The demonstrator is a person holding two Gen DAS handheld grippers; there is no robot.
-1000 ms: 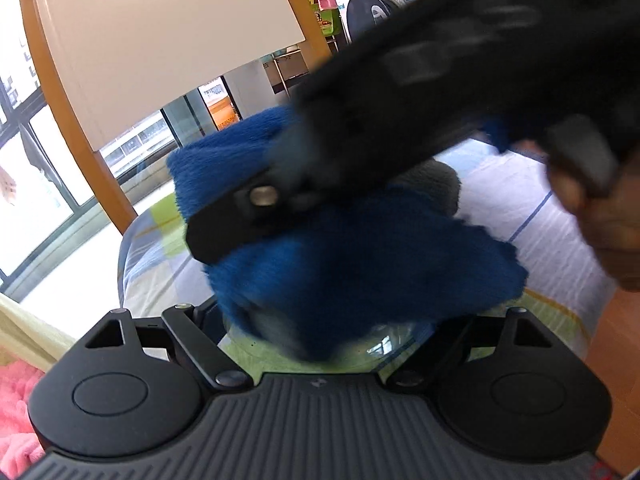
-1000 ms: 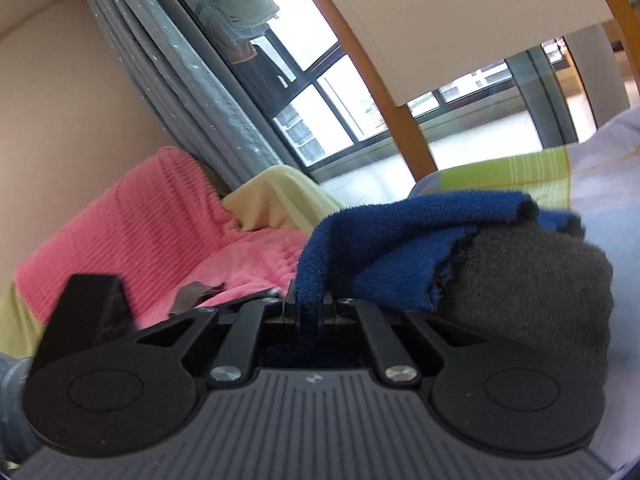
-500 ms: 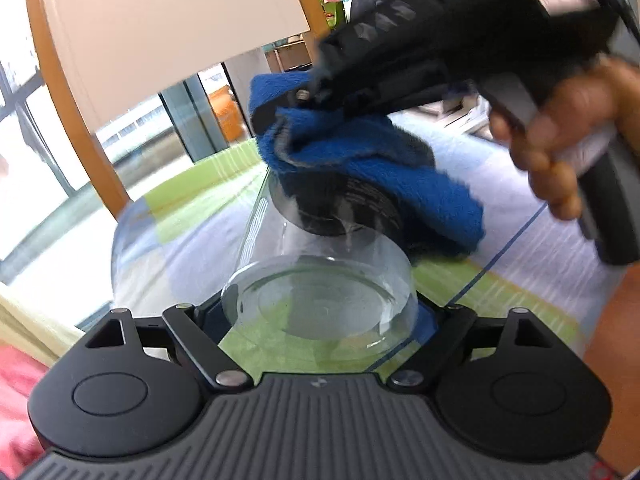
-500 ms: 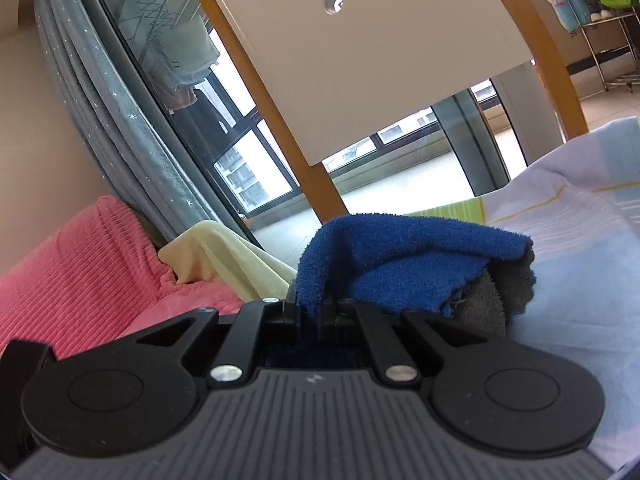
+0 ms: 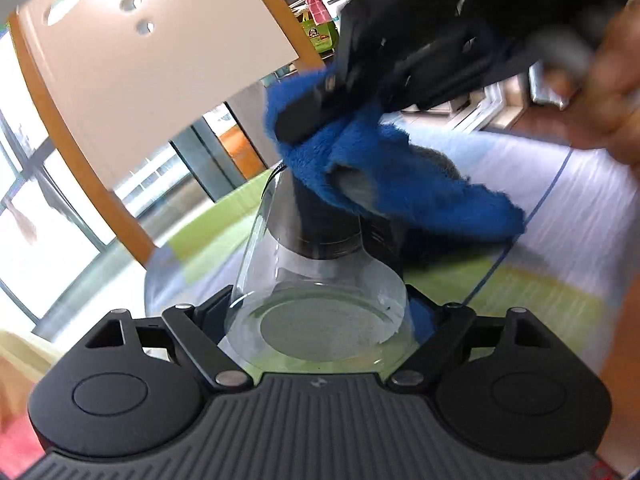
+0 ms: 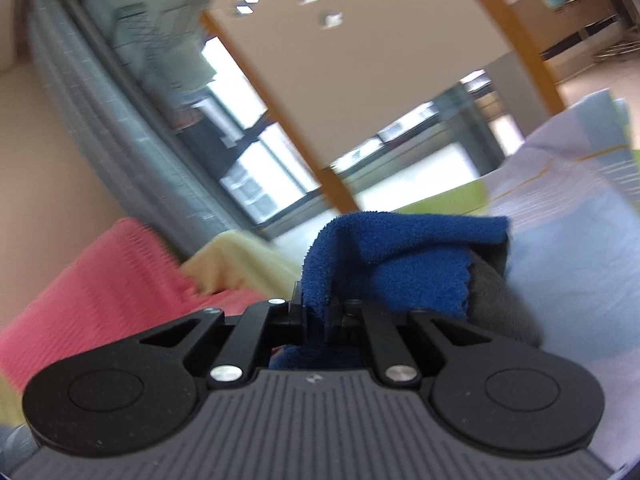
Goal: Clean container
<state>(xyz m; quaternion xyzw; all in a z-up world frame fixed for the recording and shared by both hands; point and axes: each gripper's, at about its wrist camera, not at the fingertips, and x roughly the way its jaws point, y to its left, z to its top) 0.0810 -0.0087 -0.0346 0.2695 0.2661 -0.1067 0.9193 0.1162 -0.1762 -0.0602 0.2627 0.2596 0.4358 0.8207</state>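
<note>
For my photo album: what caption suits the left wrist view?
A glass jug gripped at its base while a blue cloth wipes its dark neck.

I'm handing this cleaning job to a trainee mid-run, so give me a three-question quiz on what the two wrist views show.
1. True or false: the left gripper holds a clear glass container.
2. What colour is the cloth between the right gripper's fingers?
3. In the left wrist view, the cloth lies: A) flat on the tablecloth, B) over the container's dark top, C) inside the container.

Key: 1 true. 2 blue. 3 B.
</note>
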